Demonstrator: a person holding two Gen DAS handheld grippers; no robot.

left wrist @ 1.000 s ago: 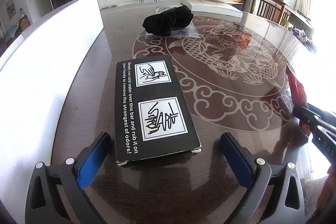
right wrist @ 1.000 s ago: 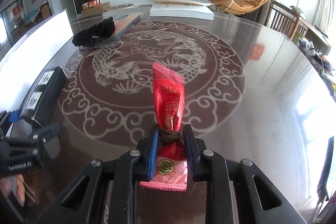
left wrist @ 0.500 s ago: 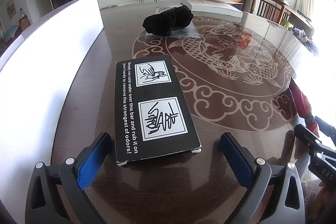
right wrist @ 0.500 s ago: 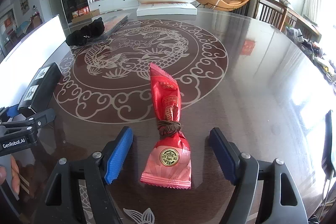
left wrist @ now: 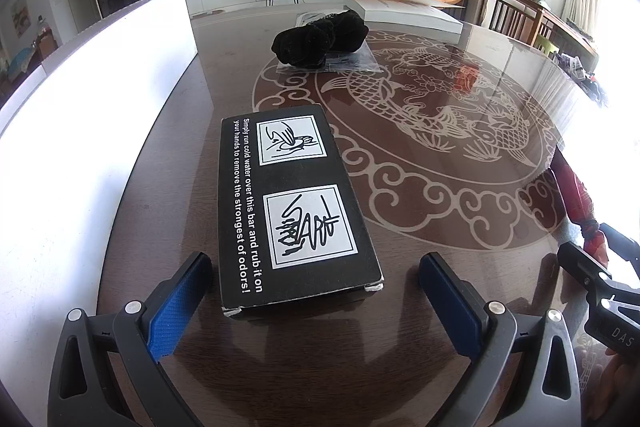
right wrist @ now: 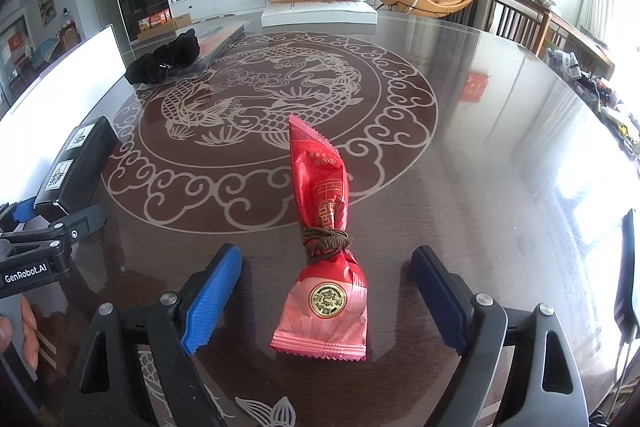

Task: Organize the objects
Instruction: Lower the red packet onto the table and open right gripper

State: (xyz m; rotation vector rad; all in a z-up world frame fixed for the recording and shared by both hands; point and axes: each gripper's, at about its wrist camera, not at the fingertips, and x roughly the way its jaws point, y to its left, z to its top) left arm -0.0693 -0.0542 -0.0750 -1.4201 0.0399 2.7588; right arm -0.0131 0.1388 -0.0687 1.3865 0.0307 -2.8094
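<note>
Only right view shows whole red packet (right wrist: 322,239).

Both views sit low and close over the table (left wrist: 420,367), tilted down and facing the far television wall. The left wrist view looks along the black box (left wrist: 294,207) near the table's left edge; the right wrist view, further right, shares that box (right wrist: 76,167), the black bundle (right wrist: 166,61) and the table's fish pattern.
</note>
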